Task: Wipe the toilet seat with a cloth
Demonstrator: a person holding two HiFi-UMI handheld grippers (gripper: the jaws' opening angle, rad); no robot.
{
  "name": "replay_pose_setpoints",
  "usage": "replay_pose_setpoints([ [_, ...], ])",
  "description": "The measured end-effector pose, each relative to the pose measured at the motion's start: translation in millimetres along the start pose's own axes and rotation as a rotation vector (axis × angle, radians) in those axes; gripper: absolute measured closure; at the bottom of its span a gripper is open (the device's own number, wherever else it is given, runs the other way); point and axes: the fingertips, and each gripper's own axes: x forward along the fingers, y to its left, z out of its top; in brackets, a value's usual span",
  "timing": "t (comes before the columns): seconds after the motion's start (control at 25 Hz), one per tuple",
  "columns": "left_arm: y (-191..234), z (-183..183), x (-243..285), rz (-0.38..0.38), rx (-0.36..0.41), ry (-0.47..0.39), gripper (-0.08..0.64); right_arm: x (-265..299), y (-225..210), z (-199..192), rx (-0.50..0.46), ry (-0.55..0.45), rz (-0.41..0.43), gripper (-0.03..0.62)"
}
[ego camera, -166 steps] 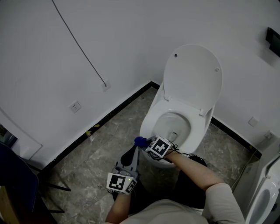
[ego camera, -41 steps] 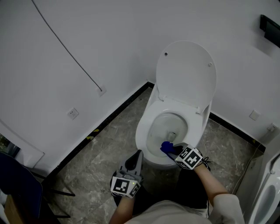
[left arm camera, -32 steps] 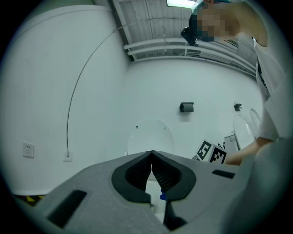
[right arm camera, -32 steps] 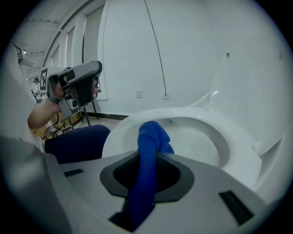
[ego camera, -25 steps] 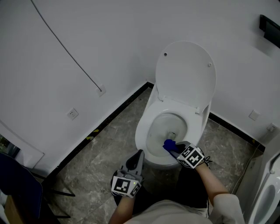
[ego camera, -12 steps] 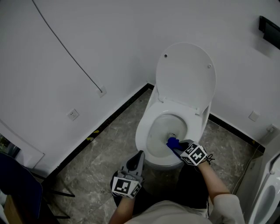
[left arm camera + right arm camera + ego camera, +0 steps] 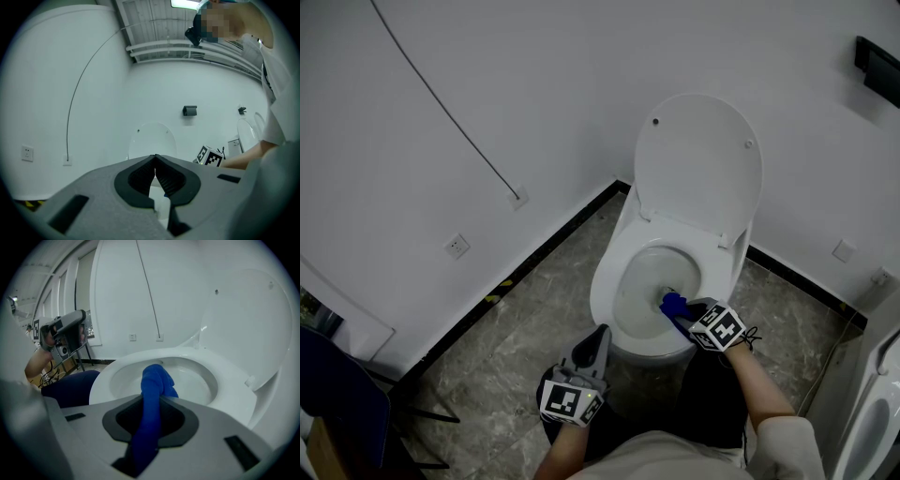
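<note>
The white toilet stands with its lid (image 7: 698,164) raised against the back wall and its seat rim (image 7: 605,281) showing around the bowl. My right gripper (image 7: 682,314) is shut on a blue cloth (image 7: 672,304) (image 7: 154,385), which it holds over the seat's near right part. In the right gripper view the cloth bunches out past the jaws above the seat rim (image 7: 234,392). My left gripper (image 7: 595,339) (image 7: 155,168) is low in front of the toilet, shut, with nothing in it, off the seat.
Grey marble floor tiles (image 7: 516,328) surround the toilet, with a black skirting line along the white walls. A wall socket (image 7: 457,246) and a thin cable (image 7: 441,103) are at the left. Another white fixture (image 7: 867,422) stands at the far right. A dark chair (image 7: 337,403) fills the lower left.
My right gripper has carried the blue cloth from the seat's near left edge round to the near right, then a little further right. The left gripper dropped slightly and stayed shut.
</note>
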Motion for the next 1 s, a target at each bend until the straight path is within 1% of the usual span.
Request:
replay_pose_setpoints([
  [0.48,2,1,0,0.003,-0.003,0.001,0.552,0,-17,-1,0.021,0.005,-0.022,0.528],
  [1.0,1,-3,2,-0.002,0.002,0.005,0.552,-2,-33,-2,0.023,0.000,-0.030,0.528],
])
